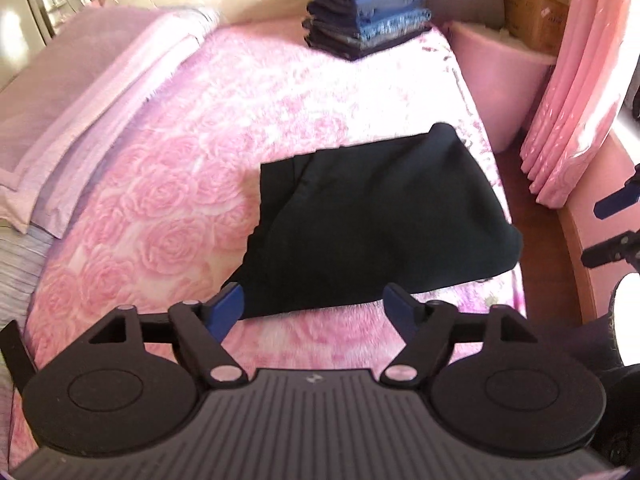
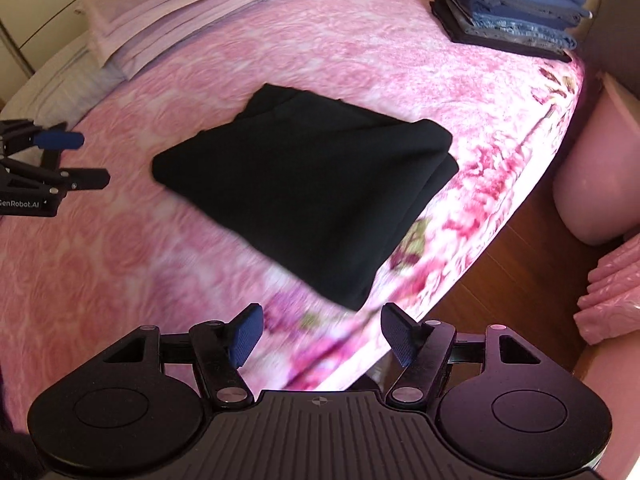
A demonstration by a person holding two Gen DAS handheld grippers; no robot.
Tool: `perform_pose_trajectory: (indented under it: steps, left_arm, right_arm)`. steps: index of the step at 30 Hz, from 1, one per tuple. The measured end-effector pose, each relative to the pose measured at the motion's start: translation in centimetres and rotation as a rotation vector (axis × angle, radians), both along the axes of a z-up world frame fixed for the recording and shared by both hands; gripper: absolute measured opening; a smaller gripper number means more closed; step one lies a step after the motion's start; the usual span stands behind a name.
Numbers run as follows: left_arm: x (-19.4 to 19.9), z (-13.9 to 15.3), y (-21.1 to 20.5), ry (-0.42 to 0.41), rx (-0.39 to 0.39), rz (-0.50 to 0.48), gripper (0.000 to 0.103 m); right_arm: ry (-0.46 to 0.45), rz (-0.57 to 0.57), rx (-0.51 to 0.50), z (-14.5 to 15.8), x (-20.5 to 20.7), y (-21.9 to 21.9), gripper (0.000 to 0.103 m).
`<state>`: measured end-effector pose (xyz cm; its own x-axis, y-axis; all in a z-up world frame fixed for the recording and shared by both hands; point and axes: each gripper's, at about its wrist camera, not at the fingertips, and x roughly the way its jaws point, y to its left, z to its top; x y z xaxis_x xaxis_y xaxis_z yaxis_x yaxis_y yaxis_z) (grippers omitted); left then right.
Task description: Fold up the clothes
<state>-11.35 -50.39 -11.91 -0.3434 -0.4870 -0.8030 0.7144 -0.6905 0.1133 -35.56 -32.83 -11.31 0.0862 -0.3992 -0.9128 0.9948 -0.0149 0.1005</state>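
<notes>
Garment count from the left wrist view: one folded black garment [image 1: 376, 224] lies flat on the pink rose-patterned bed [image 1: 168, 184], near its right edge, and one stack of folded clothes [image 1: 368, 8] stands well beyond the black garment at the far edge of the bed, its top cut off by the frame. Two pale pillows [image 1: 80, 92] lie to the left of the black garment. The left gripper [image 1: 316, 308] hangs over the near edge of the garment with its two blue pads apart and nothing between them. Parts of the right gripper [image 1: 616, 220] show at the right border, mostly cut off. From the right wrist view, the same single black garment [image 2: 304, 184] lies near the bed's corner [image 2: 520, 128], with the stack [image 2: 516, 8] beyond it, again clipped at the top. The right gripper [image 2: 320, 336] stands spread, empty, over the blurred bed edge. The left gripper [image 2: 60, 156] shows left of the garment, partly cut off, clear of the cloth.
</notes>
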Motion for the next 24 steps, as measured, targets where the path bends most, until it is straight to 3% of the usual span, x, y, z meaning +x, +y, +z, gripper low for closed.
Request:
perform_pose_trajectory:
  steps: [2, 11, 24]
  left_arm:
    - [0.6, 0.5, 0.9, 0.011, -0.015, 0.009, 0.083]
    - [1.8, -0.4, 4.1, -0.051, -0.003, -0.024, 0.089]
    - [2.2, -1.3, 6.7, -0.108, -0.033, -0.148, 0.089]
  right_arm:
    - [0.017, 0.008, -0.005, 0.9, 0.8, 1.0, 0.086]
    - [0.196, 0.108, -0.038, 2.7, 3.8, 2.4, 0.09]
    - [0.202, 0.112, -0.063, 3.2, 5.5, 2.7, 0.09]
